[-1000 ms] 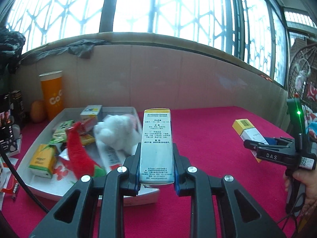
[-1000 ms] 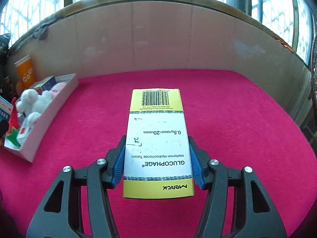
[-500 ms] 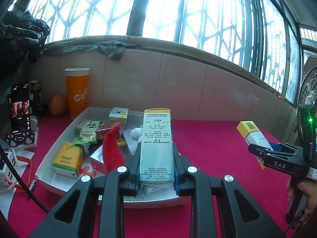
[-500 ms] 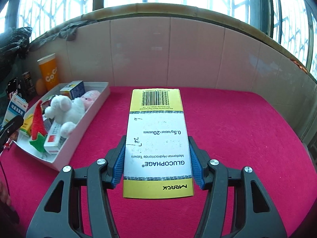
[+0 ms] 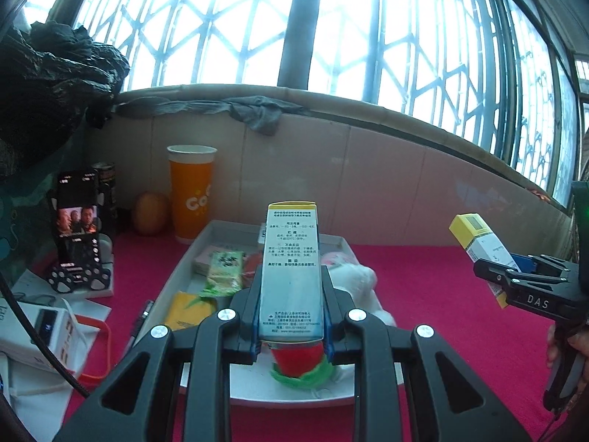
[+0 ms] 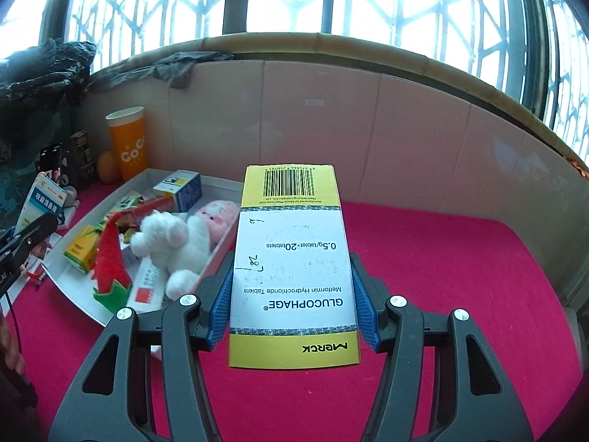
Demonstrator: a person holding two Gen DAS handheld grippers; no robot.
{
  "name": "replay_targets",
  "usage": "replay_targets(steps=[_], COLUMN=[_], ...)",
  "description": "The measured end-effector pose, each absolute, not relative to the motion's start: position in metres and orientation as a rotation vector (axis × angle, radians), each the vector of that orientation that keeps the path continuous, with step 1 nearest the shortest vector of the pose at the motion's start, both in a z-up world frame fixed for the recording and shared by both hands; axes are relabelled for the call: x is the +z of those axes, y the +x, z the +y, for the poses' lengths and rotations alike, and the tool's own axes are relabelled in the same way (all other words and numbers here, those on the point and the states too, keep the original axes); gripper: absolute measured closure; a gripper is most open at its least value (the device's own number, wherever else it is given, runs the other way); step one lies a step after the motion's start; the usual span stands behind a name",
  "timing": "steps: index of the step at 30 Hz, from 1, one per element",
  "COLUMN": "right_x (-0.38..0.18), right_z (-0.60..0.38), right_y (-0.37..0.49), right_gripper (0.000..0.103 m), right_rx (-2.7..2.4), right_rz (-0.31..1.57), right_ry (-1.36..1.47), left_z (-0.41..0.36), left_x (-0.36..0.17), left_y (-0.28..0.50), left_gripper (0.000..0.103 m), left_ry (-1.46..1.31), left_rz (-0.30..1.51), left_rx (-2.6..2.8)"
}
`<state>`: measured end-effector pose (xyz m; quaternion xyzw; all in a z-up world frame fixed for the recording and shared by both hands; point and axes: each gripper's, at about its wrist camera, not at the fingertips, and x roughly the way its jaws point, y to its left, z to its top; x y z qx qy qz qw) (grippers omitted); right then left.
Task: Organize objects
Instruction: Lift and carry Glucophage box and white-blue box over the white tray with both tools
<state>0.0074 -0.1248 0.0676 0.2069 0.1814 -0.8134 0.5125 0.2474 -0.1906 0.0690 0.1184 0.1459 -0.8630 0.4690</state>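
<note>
Red cloth covers the table (image 6: 441, 276). Over a white tray (image 6: 70, 276) at far left, a narrow white carton (image 5: 291, 276) is clamped by the left gripper (image 5: 291, 316); a yellow-and-white tablet box (image 6: 292, 269) is clamped by the right gripper (image 6: 292, 313).

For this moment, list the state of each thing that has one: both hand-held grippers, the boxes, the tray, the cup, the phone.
Left hand-held gripper: shut on the narrow box.
Right hand-held gripper: shut on the Glucophage box, closed, held off the cloth.
White tray: holds toys and small boxes.
Orange cup: upright, beside the tray.
Phone: propped upright, screen lit.
</note>
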Motion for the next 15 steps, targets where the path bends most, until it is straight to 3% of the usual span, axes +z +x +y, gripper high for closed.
replay_targets(steps=[15], right_x=[0.082], right_z=[-0.177], right_y=[0.042], right_gripper=[0.046], right_rx=[-1.826], right_rz=[0.455], right_ry=[0.52], left_z=[-0.243], left_x=[0.077], left_y=[0.274], left_gripper=[0.079], left_ry=[0.337], left_rz=[0.375], left_rx=[-2.029])
